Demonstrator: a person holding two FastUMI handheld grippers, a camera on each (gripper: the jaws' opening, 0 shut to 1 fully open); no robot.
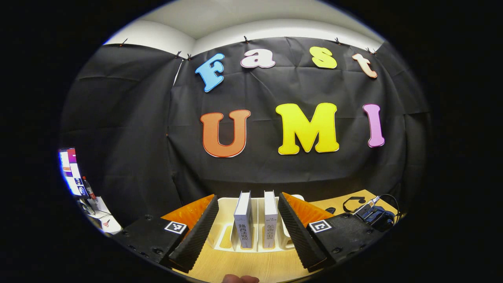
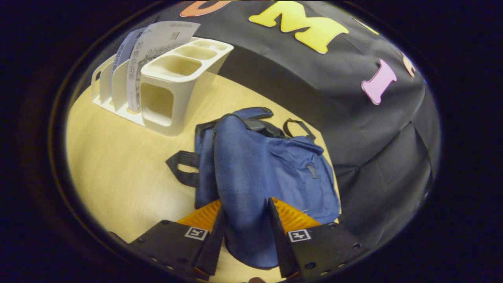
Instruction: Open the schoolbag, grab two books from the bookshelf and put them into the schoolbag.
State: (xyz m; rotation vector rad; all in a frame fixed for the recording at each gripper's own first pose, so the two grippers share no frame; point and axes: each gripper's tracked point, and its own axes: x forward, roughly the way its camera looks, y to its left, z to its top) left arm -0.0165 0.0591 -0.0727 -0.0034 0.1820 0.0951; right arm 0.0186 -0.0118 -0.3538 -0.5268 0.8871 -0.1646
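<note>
In the left gripper view, a lit screen (image 1: 70, 171) is seen at the far left, with papers (image 1: 103, 216) on a low surface below it. The left hand-held gripper (image 1: 246, 232) is held with its fingers wide apart, above the near part of the wooden desk (image 1: 251, 265). Between the fingers, farther away, the white bookshelf (image 1: 226, 226) stands on the desk. Two books are kept upright in its slots: the left book (image 1: 243, 220) and the right book (image 1: 270, 220), just beside each other with a divider between them. Nothing is touched by the fingers. To the right of the bookshelf, a black cable (image 1: 353, 201) and a dark device (image 1: 377, 216) lie on the desk.

In the right gripper view, the bookshelf (image 2: 173, 90) is seen at the far left with the books (image 2: 141, 59) leaning in it. Near it on the right, the blue schoolbag (image 2: 259, 169) lies flat on the desk (image 2: 118, 173), its black straps (image 2: 182, 167) spread to the left and its carry loop (image 2: 298, 127) at the far end. The right hand-held gripper (image 2: 245, 232) is placed over the near end of the schoolbag, the fingers apart, with the blue cloth seen between them. Whether the cloth is touched cannot be told.
</note>
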